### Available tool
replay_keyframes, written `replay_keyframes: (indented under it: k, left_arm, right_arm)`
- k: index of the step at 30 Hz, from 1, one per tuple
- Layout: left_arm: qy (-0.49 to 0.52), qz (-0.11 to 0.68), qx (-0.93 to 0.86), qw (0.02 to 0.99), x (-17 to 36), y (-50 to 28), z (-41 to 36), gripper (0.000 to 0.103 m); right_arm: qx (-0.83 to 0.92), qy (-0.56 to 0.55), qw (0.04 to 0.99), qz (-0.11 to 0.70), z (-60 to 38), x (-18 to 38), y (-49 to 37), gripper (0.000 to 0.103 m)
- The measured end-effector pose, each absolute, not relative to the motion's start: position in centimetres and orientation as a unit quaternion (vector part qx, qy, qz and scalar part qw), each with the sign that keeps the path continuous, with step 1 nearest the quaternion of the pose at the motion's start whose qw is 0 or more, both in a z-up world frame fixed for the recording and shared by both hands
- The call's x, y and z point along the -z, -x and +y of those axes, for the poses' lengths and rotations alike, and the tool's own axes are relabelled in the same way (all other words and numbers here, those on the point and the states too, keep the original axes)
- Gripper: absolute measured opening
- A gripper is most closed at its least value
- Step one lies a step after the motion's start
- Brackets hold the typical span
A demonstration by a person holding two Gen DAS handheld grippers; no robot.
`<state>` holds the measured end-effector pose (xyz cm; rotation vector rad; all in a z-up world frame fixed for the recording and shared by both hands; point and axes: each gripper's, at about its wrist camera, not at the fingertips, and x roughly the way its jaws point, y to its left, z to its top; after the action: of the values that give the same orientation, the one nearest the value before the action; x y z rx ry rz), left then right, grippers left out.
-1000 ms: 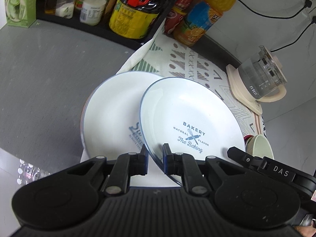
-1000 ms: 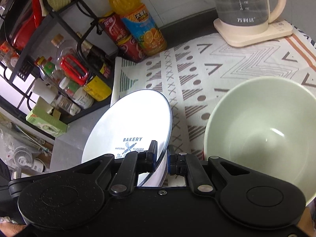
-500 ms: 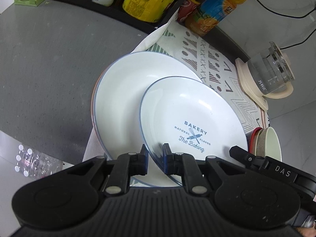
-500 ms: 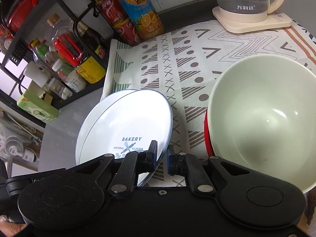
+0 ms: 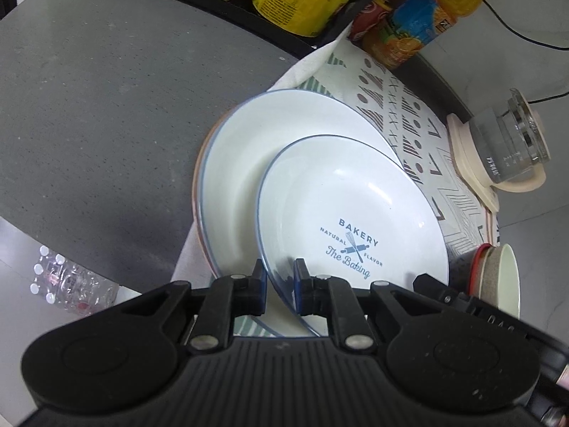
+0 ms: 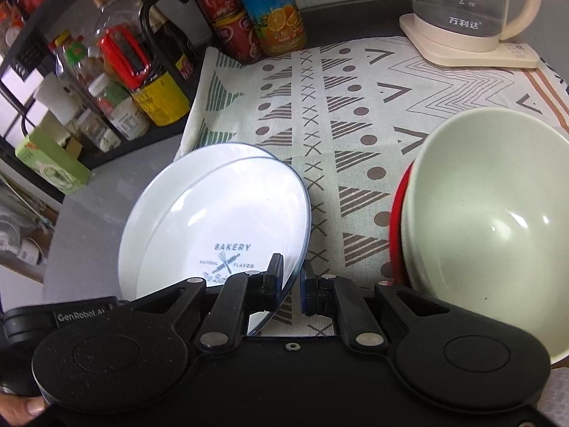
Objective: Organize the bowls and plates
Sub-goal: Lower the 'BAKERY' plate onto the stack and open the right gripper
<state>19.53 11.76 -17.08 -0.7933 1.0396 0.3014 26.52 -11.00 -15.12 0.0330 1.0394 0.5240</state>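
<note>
The bakery plate (image 5: 352, 213), white with a thin blue rim and blue lettering, is held at its near edge by both claws. The left gripper (image 5: 279, 281) has its jaws closed on the rim, one finger on each face. The right gripper (image 6: 291, 284) is clamped on the same rim a little further round. The plate is tilted and sits over a larger white plate (image 5: 249, 163), overlapping its right half; whether the two touch cannot be told.

The larger plate lies on the left corner of a patterned cloth (image 6: 355, 106), partly over the grey counter (image 5: 89, 106). To the right of the plates, on the cloth, stands a pale green bowl (image 6: 490, 227) nested in a red bowl (image 6: 396, 220). Beyond the plates, at the far edge of the cloth, are an orange juice bottle (image 6: 274, 7) and a glass kettle (image 6: 462, 3) on its cream base. Left of the bottle, a black rack (image 6: 71, 53) holds jars and bottles.
</note>
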Motion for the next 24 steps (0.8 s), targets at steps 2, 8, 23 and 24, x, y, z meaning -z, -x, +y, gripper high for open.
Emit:
replay_keyframes:
  k: [2,8,23,24]
  left_arm:
    - [0.364,0.480,-0.148,0.784,16.8,-19.6,12.0,0.014]
    - [0.348,0.469,-0.163,0.795,15.8,-19.9,12.7,0.014]
    - [0.313,0.469,-0.201,0.801,15.0,-21.2,13.8,0.016]
    - [0.311,0.470,-0.201,0.802,14.9,-21.4,13.7,0.016]
  right_arm:
    - [-0.246,-0.009,0.835,0.492,-10.7,15.4,-26.5,0.009]
    - [-0.240,0.006,0.837,0.493,-10.0,15.9,-26.7,0.010]
    - [-0.234,-0.018,0.834,0.500,-10.5,15.8,-27.1,0.034]
    - [-0.237,-0.025,0.833,0.500,-10.7,15.7,-27.1,0.035]
